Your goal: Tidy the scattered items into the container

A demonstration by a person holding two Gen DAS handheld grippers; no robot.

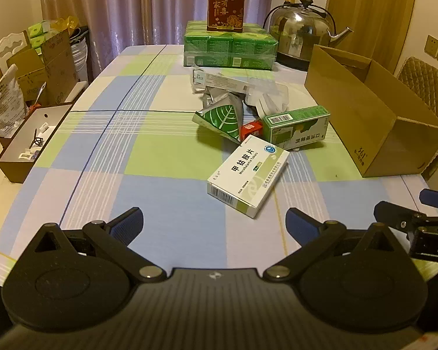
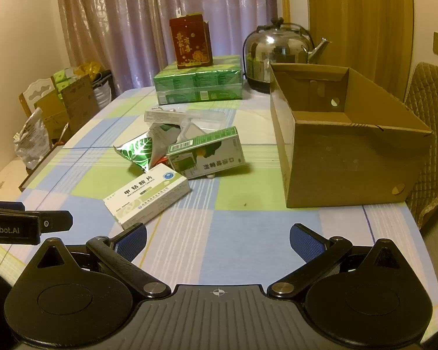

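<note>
Nothing is packed yet: the cardboard box [image 2: 350,157], ahead and right of the right claw [image 2: 218,240], looks empty (its floor partly hidden). Both claws, left claw [image 1: 214,224] included, gape wide, holding nothing. The white medicine box [image 1: 248,175] lies just ahead, the green box [image 1: 296,127] and foil pouch [image 1: 222,119] beyond.

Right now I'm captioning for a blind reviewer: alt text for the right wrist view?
An open right gripper hovers over a checked tablecloth; ahead lie a white medicine box, a green box and a foil packet, beside an empty cardboard box.
</note>
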